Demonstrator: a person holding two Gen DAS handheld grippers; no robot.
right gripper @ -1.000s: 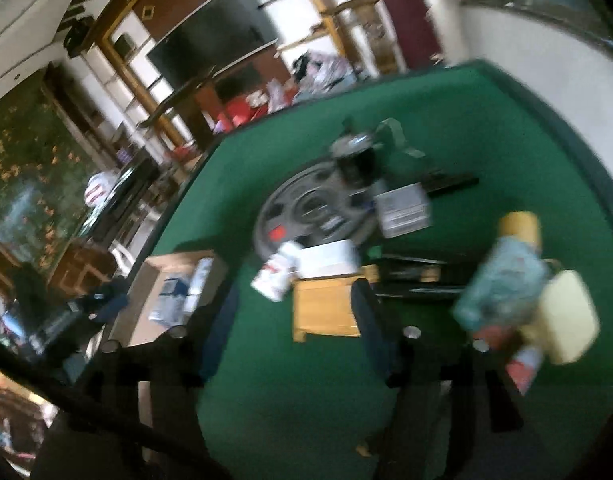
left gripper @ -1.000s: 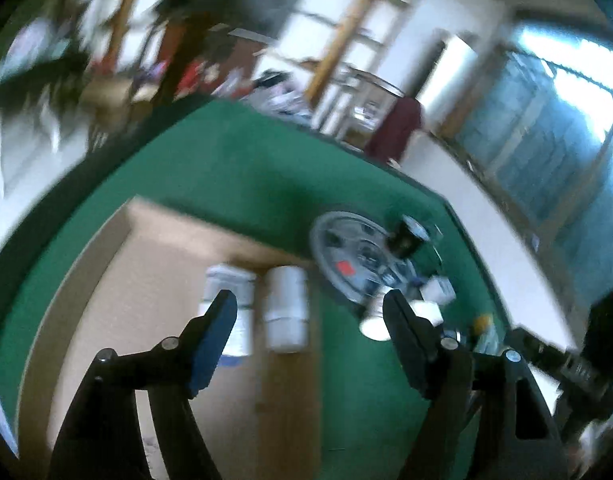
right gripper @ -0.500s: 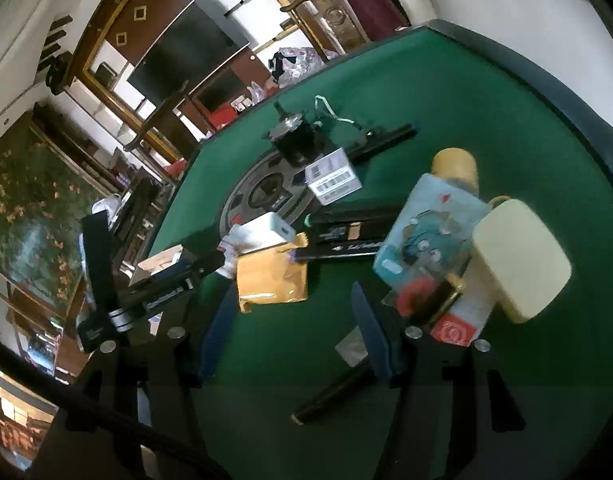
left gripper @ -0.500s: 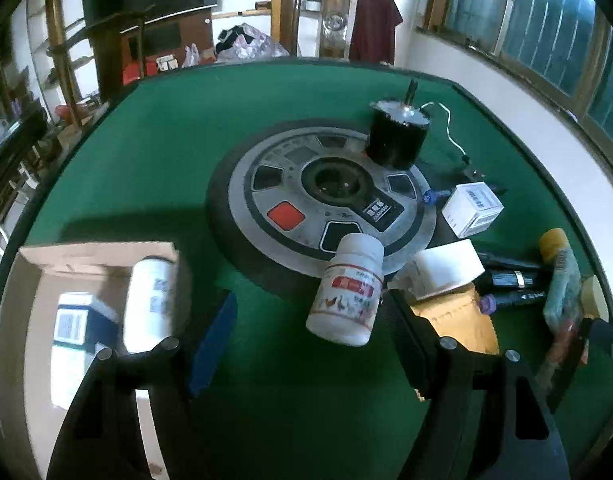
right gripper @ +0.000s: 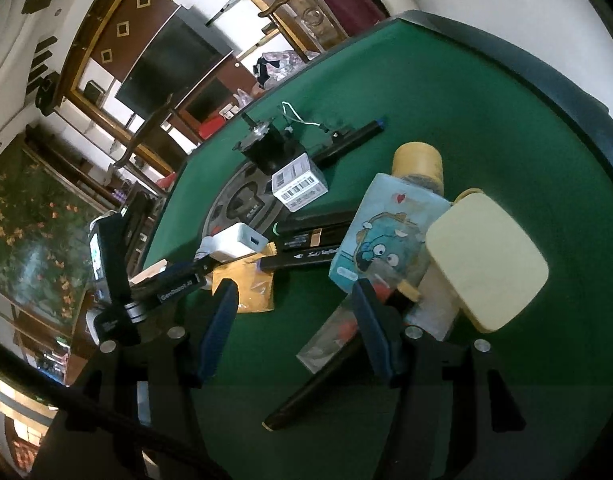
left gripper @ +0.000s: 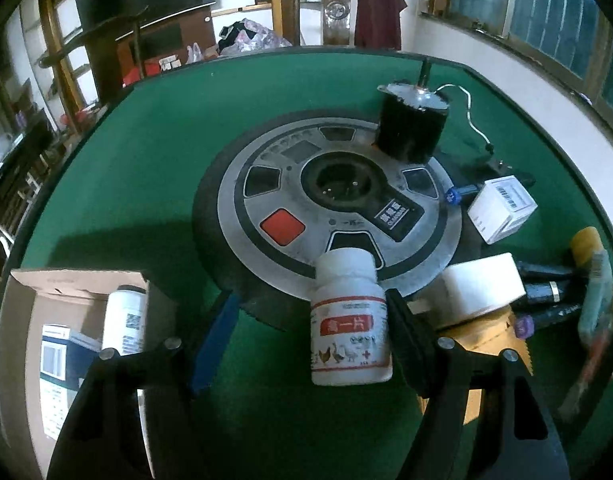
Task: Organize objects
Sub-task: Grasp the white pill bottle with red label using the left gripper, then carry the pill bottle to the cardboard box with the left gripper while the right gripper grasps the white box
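Observation:
A white pill bottle (left gripper: 349,320) with a red label lies on the green table, its cap on the edge of the round grey disc (left gripper: 334,200). My left gripper (left gripper: 312,332) is open around it, the bottle close to the right finger. A cardboard box (left gripper: 78,312) at the left holds a white bottle (left gripper: 124,320) and a blue-white carton (left gripper: 58,352). My right gripper (right gripper: 296,322) is open and empty over the felt, beside a blue cartoon pouch (right gripper: 386,236) and black markers (right gripper: 306,248).
A black motor (left gripper: 410,124) stands on the disc's far right. A small barcode box (left gripper: 502,208), a white charger (left gripper: 482,288) and a yellow envelope (left gripper: 486,340) lie to the right. In the right view a cream pad (right gripper: 486,260), a black pen (right gripper: 310,388) and the left gripper (right gripper: 146,288) show.
My left gripper swung from over the box to the disc and closed in on the pill bottle. My right gripper moved closer to the pouch and markers.

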